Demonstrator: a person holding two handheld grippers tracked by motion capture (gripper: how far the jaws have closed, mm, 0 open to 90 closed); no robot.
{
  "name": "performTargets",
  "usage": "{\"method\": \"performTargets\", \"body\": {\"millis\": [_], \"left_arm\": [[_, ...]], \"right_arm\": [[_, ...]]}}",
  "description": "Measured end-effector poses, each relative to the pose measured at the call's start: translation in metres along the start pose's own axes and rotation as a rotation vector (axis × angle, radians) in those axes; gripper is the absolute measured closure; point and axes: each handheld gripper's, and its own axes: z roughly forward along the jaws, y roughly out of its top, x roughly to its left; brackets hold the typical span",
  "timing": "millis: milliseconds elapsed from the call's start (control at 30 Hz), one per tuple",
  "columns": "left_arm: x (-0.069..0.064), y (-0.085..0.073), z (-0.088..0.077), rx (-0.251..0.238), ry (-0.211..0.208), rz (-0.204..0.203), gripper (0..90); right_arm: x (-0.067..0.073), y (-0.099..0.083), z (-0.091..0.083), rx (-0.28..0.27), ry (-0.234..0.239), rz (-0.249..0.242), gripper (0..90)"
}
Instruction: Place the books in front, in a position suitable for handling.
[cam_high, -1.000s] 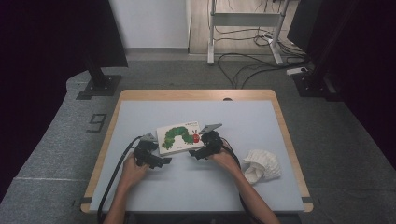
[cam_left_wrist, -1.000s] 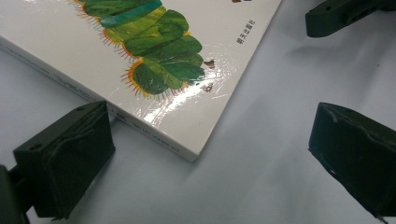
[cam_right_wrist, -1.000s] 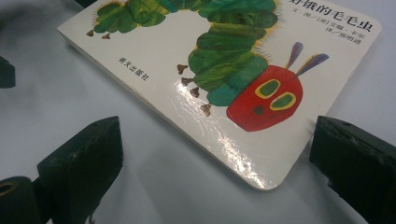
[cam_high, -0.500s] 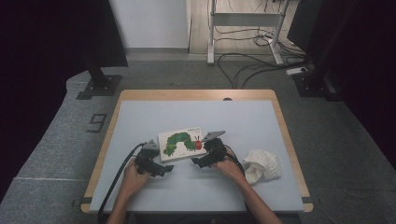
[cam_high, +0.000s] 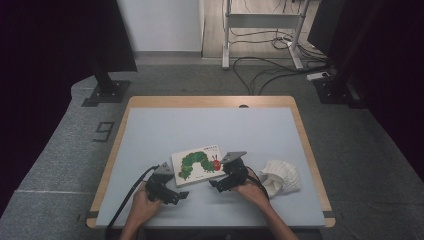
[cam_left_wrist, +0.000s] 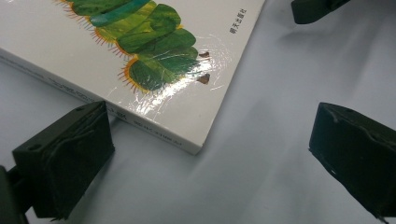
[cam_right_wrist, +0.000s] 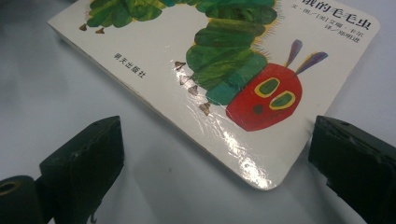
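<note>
Caterpillar board book: shifted lower centre frame; both hand-held grippers, left and right, withdrawn, open, released.

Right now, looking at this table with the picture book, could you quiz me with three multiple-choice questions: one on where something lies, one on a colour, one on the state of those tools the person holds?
1. Where does the crumpled white cloth lie relative to the book?
A. to its right
B. on top of it
C. to its left

2. What colour is the caterpillar's head on the cover?
A. blue
B. red
C. black

3. How stand the jaws of the left hand-held gripper?
A. shut on the book
B. shut on the cloth
C. open, holding nothing

Answers:
1. A: the high view shows the cloth on the table to the book's right, beyond the right hand-held gripper.
2. B: the right gripper view shows a red head with yellow-green eyes.
3. C: the left gripper view shows the jaws wide apart, the book's corner in the gap between them.
</note>
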Motion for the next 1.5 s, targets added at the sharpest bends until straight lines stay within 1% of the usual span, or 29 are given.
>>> {"method": "performTargets", "body": {"millis": [67, 100, 167, 200, 233, 267, 300, 333, 400, 500, 533, 667, 700, 733, 833, 867, 900, 1033, 1100, 1200, 1367, 1500], "left_arm": [[-0.001, 0.000, -0.001, 0.010, -0.004, 0.006, 0.0], [0.000, 0.001, -0.001, 0.013, -0.017, 0.008, 0.0], [0.004, 0.000, -0.004, 0.023, -0.052, 0.025, 0.0], [0.006, 0.000, -0.006, 0.026, -0.059, 0.030, 0.5], [0.007, 0.000, -0.008, 0.029, -0.040, 0.035, 0.0], [0.009, 0.000, -0.011, 0.034, -0.007, 0.045, 0.0], [0.012, 0.000, -0.013, 0.039, 0.018, 0.057, 0.0], [0.015, -0.001, -0.016, 0.044, 0.035, 0.057, 0.0], [0.024, -0.002, -0.021, 0.046, 0.066, 0.046, 0.0], [0.037, -0.003, -0.025, 0.044, 0.122, 0.033, 0.0], [0.041, -0.004, -0.026, 0.041, 0.133, 0.030, 0.0], [0.054, -0.005, -0.023, 0.021, 0.147, 0.017, 0.0], [0.055, -0.005, -0.020, 0.017, 0.145, 0.020, 0.0], [0.056, -0.005, -0.017, 0.019, 0.134, 0.024, 0.0], [0.051, -0.003, -0.012, 0.021, 0.167, 0.054, 0.0], [0.050, -0.003, -0.011, 0.017, 0.161, 0.057, 0.0], [0.050, -0.003, -0.011, 0.007, 0.148, 0.046, 0.0], [0.049, -0.003, -0.010, -0.004, 0.137, 0.041, 0.0], [0.046, -0.002, -0.009, -0.006, 0.124, 0.052, 0.0], [0.045, -0.001, -0.007, -0.003, 0.117, 0.061, 0.0], [0.036, 0.005, 0.000, -0.001, 0.083, 0.095, 0.0], [0.029, 0.010, 0.008, 0.000, 0.062, 0.116, 0.0]], "right_arm": [[0.003, -0.002, -0.001, 0.010, -0.020, -0.023, 4.5], [0.004, -0.002, -0.001, 0.019, -0.033, -0.042, 4.8], [0.006, -0.002, -0.001, 0.028, -0.051, -0.070, 5.2], [0.006, -0.002, -0.002, 0.027, -0.050, -0.077, 5.8], [0.005, -0.003, -0.003, 0.023, -0.042, -0.075, 7.1], [0.003, -0.003, -0.004, 0.016, -0.029, -0.068, 8.7], [0.001, -0.003, -0.006, 0.005, -0.016, -0.054, 9.3], [-0.001, -0.003, -0.007, -0.002, -0.012, -0.039, 7.9], [-0.004, -0.001, -0.009, -0.012, -0.013, -0.022, 3.5], [-0.007, 0.001, -0.009, -0.020, -0.018, -0.006, 0.0], [-0.008, 0.003, -0.009, -0.019, -0.015, -0.002, 0.0], [-0.012, 0.009, -0.006, -0.021, -0.010, 0.001, 0.0], [-0.013, 0.010, -0.005, -0.022, -0.007, 0.003, 0.0], [-0.014, 0.012, -0.004, -0.023, -0.006, 0.005, 0.0], [-0.018, 0.016, 0.000, -0.018, -0.002, 0.004, 0.0], [-0.019, 0.017, 0.001, -0.013, -0.001, 0.004, 0.0], [-0.020, 0.017, 0.002, -0.012, 0.001, 0.005, 0.0], [-0.027, 0.020, 0.006, -0.009, 0.010, 0.017, 0.0], [-0.032, 0.021, 0.008, -0.007, 0.009, 0.029, 0.0], [-0.038, 0.022, 0.010, -0.008, 0.015, 0.052, 0.0], [-0.044, 0.025, 0.015, 0.006, 0.017, 0.046, 0.0], [-0.048, 0.026, 0.018, 0.008, 0.029, 0.061, 0.1]]}}
